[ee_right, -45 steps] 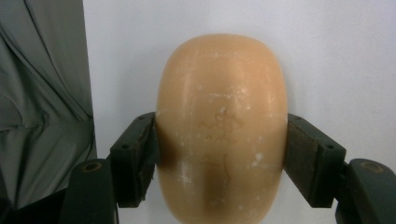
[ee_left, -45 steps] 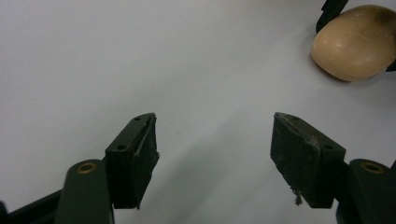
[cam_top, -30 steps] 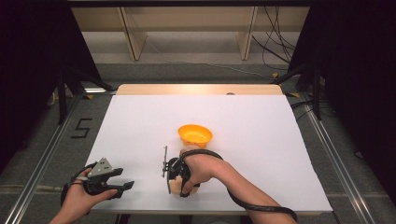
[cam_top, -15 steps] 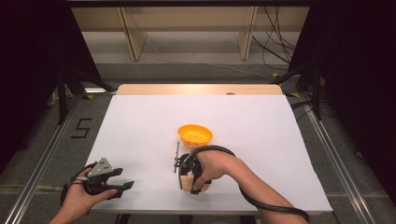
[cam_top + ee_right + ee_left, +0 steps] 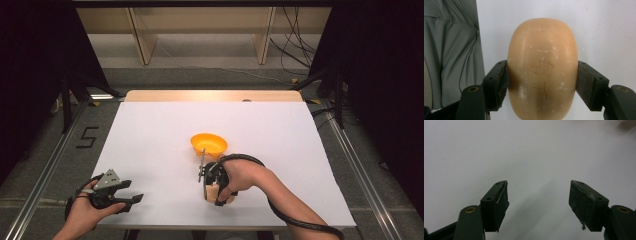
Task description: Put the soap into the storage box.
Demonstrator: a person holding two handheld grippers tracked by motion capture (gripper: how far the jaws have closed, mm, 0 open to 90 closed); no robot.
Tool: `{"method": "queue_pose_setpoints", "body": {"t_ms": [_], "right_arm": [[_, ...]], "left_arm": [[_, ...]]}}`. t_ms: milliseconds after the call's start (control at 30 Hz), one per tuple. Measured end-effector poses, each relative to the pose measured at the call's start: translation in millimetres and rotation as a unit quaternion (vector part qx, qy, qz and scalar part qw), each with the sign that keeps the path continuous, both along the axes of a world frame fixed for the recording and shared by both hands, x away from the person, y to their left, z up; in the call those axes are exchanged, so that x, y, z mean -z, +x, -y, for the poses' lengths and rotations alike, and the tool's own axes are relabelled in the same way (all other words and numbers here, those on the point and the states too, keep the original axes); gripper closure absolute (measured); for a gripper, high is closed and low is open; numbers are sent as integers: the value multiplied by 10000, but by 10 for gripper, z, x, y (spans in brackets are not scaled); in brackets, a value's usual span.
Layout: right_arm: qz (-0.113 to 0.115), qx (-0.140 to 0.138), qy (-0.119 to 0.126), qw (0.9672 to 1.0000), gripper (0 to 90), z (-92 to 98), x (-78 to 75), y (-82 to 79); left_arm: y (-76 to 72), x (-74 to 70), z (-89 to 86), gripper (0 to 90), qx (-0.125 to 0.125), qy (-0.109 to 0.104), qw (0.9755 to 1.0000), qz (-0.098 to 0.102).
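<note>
Right gripper [image 5: 216,187] is clamped on a tan bar of soap [image 5: 542,67]; in the right gripper view both pads press its long sides near the middle, and the bar's rounded end sticks out well past the jaw tips. In the high view I see the soap [image 5: 212,193] under the right hand [image 5: 240,176], just on the near side of the orange bowl [image 5: 209,144], close to it but apart from it. I take the bowl as my landmark: it sits about mid-table on the white table cover [image 5: 150,135], and the soap is between it and the near edge. I cannot tell whether the bar rests on the cover or hangs just above it. Left gripper [image 5: 116,196] is well off to the left of the bowl and nearer the table edge, jaws spread wide with nothing between them; the left gripper view shows bare white surface between the pads [image 5: 496,205]. My judgement: the work in hand is carrying the soap to the bowl. Risks from here: the bar looks smooth and curved, and the pads bear on a convex flank, so any extra squeeze or a quick tilt could make it squirt forward out of the grip. The bowl looks light and shallow; catching its near rim on the way in could tip it or push it away. Releasing from too high could make the bar bounce out.
</note>
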State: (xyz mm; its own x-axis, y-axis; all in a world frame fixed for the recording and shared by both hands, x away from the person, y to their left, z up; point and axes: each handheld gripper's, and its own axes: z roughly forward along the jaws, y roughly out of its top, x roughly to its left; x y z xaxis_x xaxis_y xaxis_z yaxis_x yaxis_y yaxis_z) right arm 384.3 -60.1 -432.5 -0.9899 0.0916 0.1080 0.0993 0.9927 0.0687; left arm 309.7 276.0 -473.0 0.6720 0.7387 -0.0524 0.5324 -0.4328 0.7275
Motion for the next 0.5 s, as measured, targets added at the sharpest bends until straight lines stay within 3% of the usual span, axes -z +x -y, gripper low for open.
{"method": "queue_pose_setpoints", "body": {"t_ms": [100,133,200,233,300,333,400,433,500], "right_arm": [[51,-105,127,9999,334,44,2,27],[2,89,15,10000,334,61,-18,9],[69,-116,179,9997,334,88,-12,47],[-9,81,48,10000,334,105,-32,28],[77,17,123,9999,334,135,-32,47],[22,157,11,9999,334,152,-49,37],[103,56,114,9999,335,179,-47,59],[54,209,4,9998,334,195,-64,43],[99,128,83,9998,334,221,-60,57]], "left_arm": [[5,1,-1,315,19,10,10000,28],[6,3,0,315,25,3,10000,30],[4,6,3,315,-9,-12,10000,-28],[3,6,3,315,-10,-20,10000,-22],[-2,2,2,315,-7,-24,10000,-14],[-1,1,1,316,-13,-10,10000,10],[5,-3,-8,316,26,41,10000,51],[4,-3,-6,315,24,23,10000,49],[4,-4,-7,315,34,35,10000,44]]}}
